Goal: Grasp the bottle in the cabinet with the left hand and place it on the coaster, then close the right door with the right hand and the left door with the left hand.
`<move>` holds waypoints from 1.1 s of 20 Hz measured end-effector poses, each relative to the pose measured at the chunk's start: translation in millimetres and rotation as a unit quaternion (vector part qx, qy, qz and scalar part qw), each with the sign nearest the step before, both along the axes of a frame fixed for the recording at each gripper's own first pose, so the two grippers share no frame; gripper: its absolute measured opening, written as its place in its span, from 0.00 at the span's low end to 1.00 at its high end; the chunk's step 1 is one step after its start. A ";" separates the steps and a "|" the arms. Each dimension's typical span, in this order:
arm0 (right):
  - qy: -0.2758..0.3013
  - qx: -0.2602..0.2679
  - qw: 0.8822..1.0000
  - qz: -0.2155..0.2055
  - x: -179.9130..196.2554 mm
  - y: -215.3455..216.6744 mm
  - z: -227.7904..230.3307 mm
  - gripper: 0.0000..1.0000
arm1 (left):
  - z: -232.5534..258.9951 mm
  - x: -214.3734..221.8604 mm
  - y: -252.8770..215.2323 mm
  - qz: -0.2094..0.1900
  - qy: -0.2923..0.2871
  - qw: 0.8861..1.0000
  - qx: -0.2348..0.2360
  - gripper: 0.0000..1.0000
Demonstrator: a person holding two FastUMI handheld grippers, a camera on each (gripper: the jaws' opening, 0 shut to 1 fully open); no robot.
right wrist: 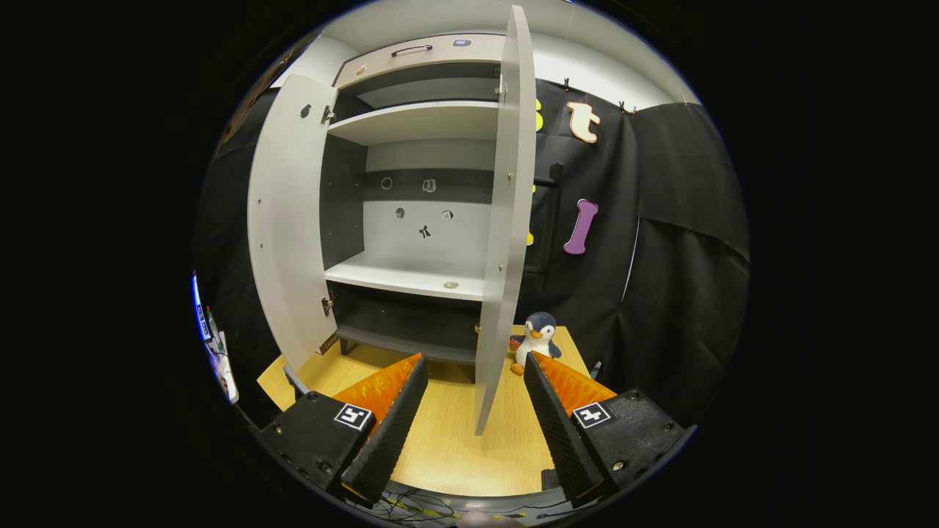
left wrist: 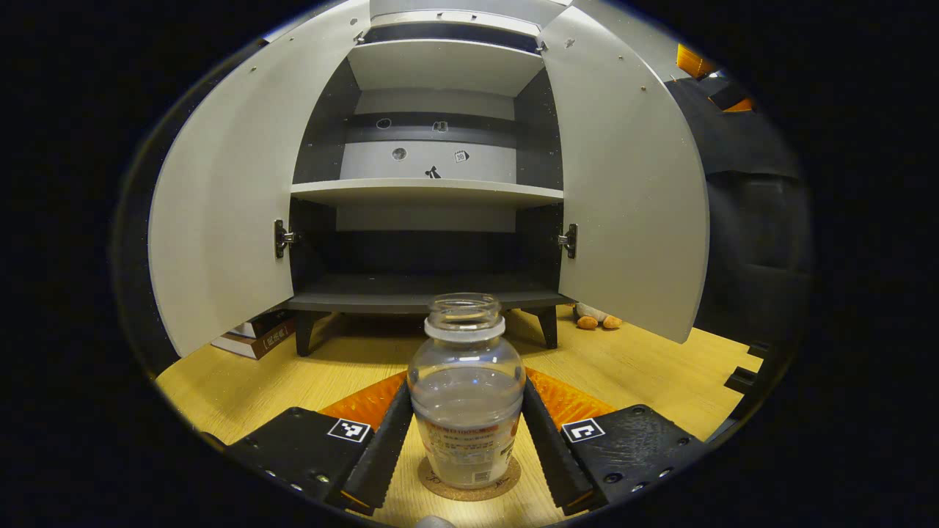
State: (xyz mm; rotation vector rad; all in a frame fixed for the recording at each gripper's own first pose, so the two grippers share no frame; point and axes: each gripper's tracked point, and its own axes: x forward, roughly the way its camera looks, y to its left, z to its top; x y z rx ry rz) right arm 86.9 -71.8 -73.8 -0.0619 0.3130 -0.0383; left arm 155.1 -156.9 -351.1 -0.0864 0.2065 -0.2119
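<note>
The bottle (left wrist: 465, 396), a clear lidless jar-shaped container partly filled with liquid, stands upright on the round cork coaster (left wrist: 469, 484), squarely between the fingers of the left tongs (left wrist: 465, 440). Its placement there suggests the set-down step is at or near completion. The two fingers flank the bottle's sides closely; whether both still press on the glass or have just let go cannot be told from the left gripper view.

Beyond the left tongs, the cabinet (left wrist: 433, 191) stands with its shelves bare and both doors swung wide, so the closing steps are judged outstanding.

The right tongs (right wrist: 469, 411) are spread wide and hold nothing. The right door (right wrist: 502, 220) stands edge-on directly ahead of them, its lower edge above the wooden surface (right wrist: 455, 440) between the fingers, not touching either. This alignment reads as staging for a push. A toy penguin (right wrist: 539, 337) sits beyond the right finger.
</note>
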 end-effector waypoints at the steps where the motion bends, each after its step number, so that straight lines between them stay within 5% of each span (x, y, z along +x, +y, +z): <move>1: -0.002 0.001 1.000 0.000 -0.7 -0.8 0.8 0.82 | 3.7 -0.1 1.4 0.002 -0.002 1.000 -0.001 0.88; 4: -0.008 0.004 1.000 -0.003 -6.4 -4.0 6.4 0.82 | 10.7 4.0 3.3 0.004 -0.007 1.000 0.011 0.97; 22: -0.086 0.012 0.996 -0.030 -51.2 -15.8 50.6 0.82 | 202.4 -17.5 30.0 0.005 -0.091 0.996 0.017 0.97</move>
